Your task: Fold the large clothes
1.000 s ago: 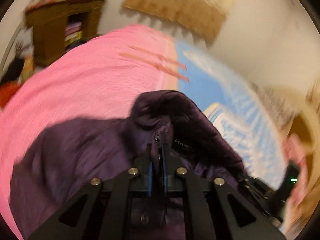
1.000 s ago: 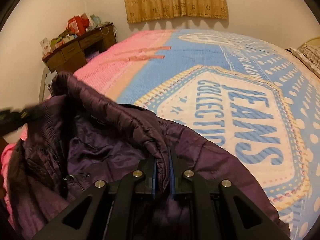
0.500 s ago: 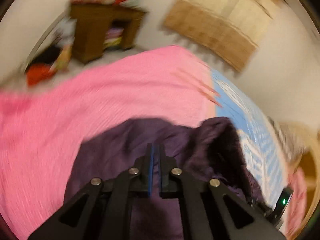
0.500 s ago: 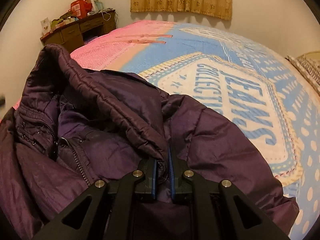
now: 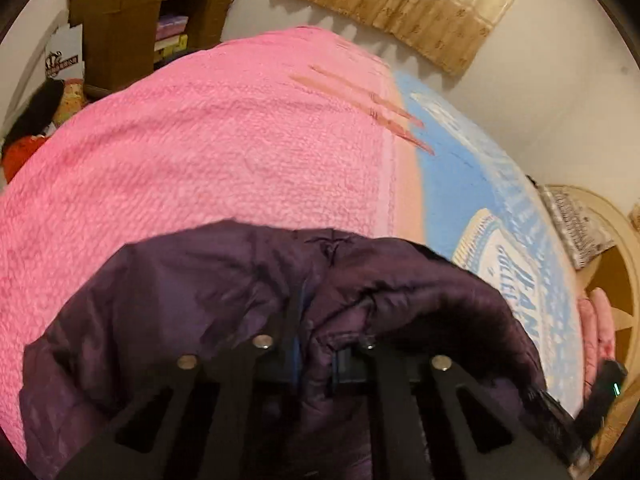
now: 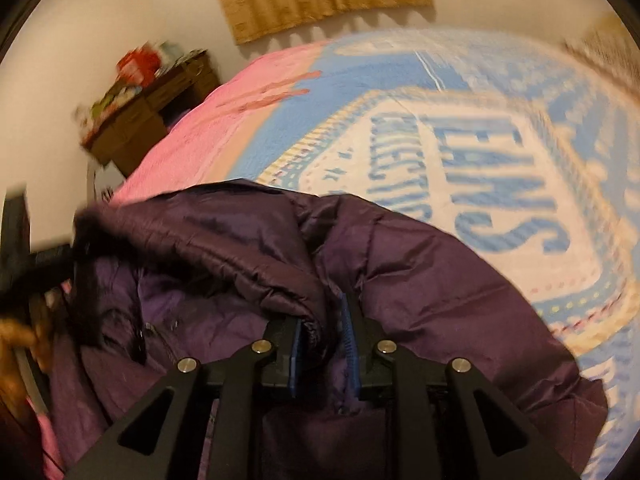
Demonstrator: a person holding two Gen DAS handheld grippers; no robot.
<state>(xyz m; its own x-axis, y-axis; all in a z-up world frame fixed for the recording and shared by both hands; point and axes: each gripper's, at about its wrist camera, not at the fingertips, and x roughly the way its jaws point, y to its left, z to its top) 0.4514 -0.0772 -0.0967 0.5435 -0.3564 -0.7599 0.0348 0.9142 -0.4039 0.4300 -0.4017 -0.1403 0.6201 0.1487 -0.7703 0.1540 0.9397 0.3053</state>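
Still, with both grippers, left (image 5: 316, 344) and right (image 6: 324, 340), pinching folds of the purple padded jacket (image 6: 420, 300) heaped at six o'clock on the bedspread (image 5: 200, 152), I judge it best laid flat, hood toward twelve, before any fold.

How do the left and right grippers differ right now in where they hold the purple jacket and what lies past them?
The left gripper pinches the purple jacket with mostly the bedspread's pink half beyond it; the right gripper faces the blue half with the lettering. By the left gripper the fabric looks smooth; by the right gripper a puffy rolled edge sits between the pads. The right view is blurrier. Both have jacket fabric between their fingers.
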